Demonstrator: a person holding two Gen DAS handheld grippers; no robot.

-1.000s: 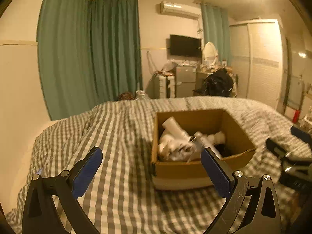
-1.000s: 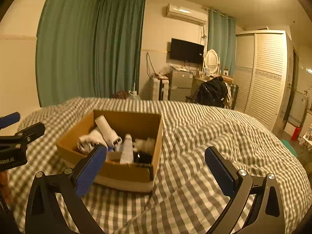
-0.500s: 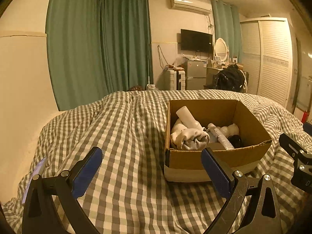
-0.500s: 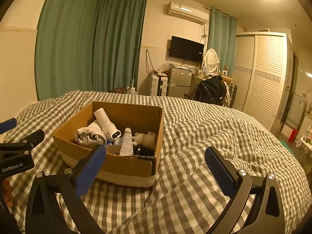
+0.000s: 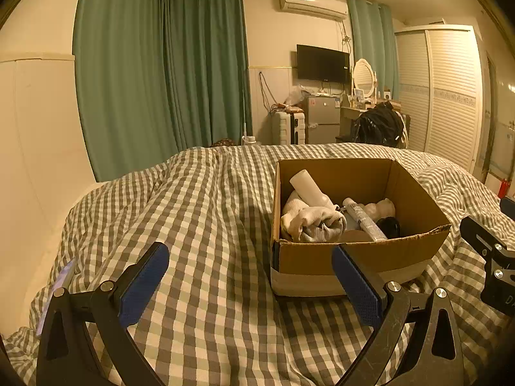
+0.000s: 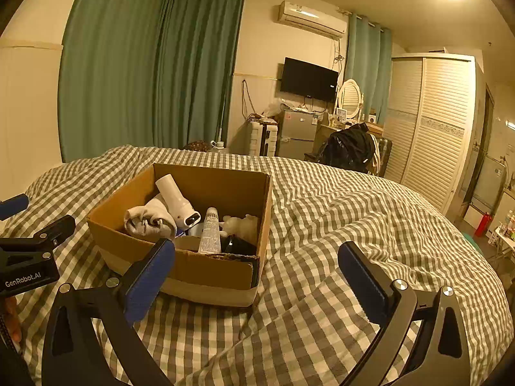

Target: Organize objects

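Observation:
An open cardboard box (image 5: pixel 347 259) (image 6: pixel 206 273) sits on a grey-checked bed. Inside lie a white cylindrical device (image 5: pixel 310 188) (image 6: pixel 175 199), rolled pale cloth (image 5: pixel 310 222) (image 6: pixel 149 220), a white tube (image 5: pixel 363 218) (image 6: pixel 210 230), a small white figure (image 5: pixel 381 207) (image 6: pixel 241 223) and something black (image 5: pixel 389 226) (image 6: pixel 239 246). My left gripper (image 5: pixel 249 276) is open, hovering near the box's front left, nothing between its fingers. My right gripper (image 6: pixel 257 273) is open too, near the box's front right corner. Each gripper shows at the edge of the other's view.
The checked duvet (image 5: pixel 193 225) (image 6: pixel 370 225) spreads widely around the box. Green curtains (image 5: pixel 161 74), a wall TV (image 6: pixel 309 78), a small fridge (image 6: pixel 296 133), a dark backpack (image 6: pixel 349 149) and a louvred wardrobe (image 6: pixel 431 122) stand beyond the bed. A pale phone-like object (image 5: pixel 56 292) lies at the left edge.
Both cameras have drawn closer to the box and steadied; the box looks larger and sits lower in the views. Both grippers stay open and empty.

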